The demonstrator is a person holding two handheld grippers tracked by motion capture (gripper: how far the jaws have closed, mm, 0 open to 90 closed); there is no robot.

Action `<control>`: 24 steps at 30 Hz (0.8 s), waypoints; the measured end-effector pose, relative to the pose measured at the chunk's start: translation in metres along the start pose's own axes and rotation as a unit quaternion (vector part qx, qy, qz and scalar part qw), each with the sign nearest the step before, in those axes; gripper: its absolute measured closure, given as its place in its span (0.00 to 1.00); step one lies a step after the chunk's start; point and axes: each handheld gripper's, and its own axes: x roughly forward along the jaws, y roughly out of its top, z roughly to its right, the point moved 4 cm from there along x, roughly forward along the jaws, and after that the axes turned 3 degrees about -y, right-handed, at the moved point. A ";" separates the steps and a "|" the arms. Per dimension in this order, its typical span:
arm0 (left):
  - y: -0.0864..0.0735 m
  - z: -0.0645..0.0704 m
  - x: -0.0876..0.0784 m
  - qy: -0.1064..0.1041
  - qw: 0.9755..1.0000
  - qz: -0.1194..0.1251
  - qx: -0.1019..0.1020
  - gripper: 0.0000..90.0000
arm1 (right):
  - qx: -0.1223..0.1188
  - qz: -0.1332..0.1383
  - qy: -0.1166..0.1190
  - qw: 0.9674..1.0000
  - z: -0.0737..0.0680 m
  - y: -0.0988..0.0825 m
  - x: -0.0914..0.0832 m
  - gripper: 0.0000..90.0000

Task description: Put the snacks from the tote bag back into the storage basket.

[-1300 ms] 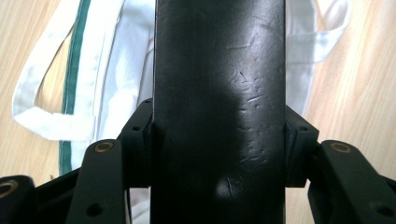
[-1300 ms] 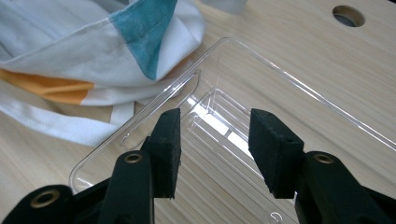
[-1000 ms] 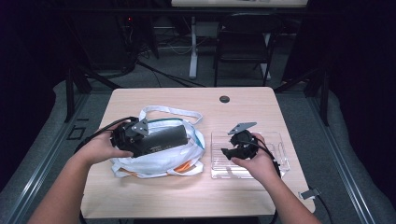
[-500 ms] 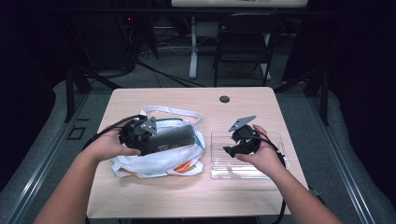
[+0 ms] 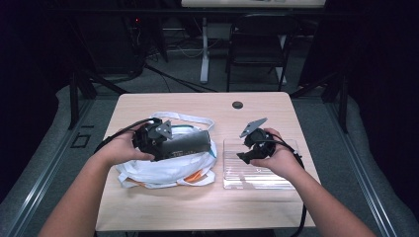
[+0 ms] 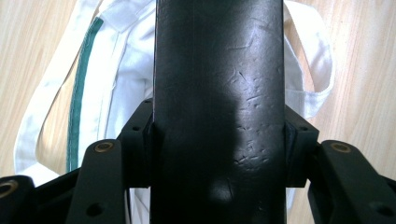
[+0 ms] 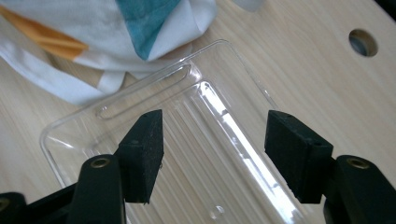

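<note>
Black cylinder [image 5: 190, 143]: lying across white bag [image 5: 168, 170], left gripper [image 6: 219, 140] clamping it on both sides; right gripper [image 7: 215, 140] hovering over clear tray [image 5: 257, 177], jaws just opening wide, gripping nothing.

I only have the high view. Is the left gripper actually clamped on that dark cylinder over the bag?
Observer: Yes. In the left gripper view the pads press both sides of the dark cylinder.
Operator: What is under it?
Observer: The white bag, with a green stripe along one fold.
Operator: And the right gripper?
Observer: The right gripper hangs over the clear tray; its jaws have just been opening, nothing between them.
Operator: Anything in the tray?
Observer: Nothing lies on its ribbed floor in the part that view shows.
</note>
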 end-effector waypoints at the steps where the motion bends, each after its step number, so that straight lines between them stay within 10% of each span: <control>1: 0.001 0.000 0.000 -0.001 1.000 0.000 0.003 0.48 | -0.011 0.000 -0.001 1.000 -0.001 0.001 -0.001 0.41; 24: 0.033 0.007 0.000 -0.002 0.999 0.001 0.042 0.48 | -0.082 -0.006 0.052 0.995 -0.004 0.027 -0.012 0.37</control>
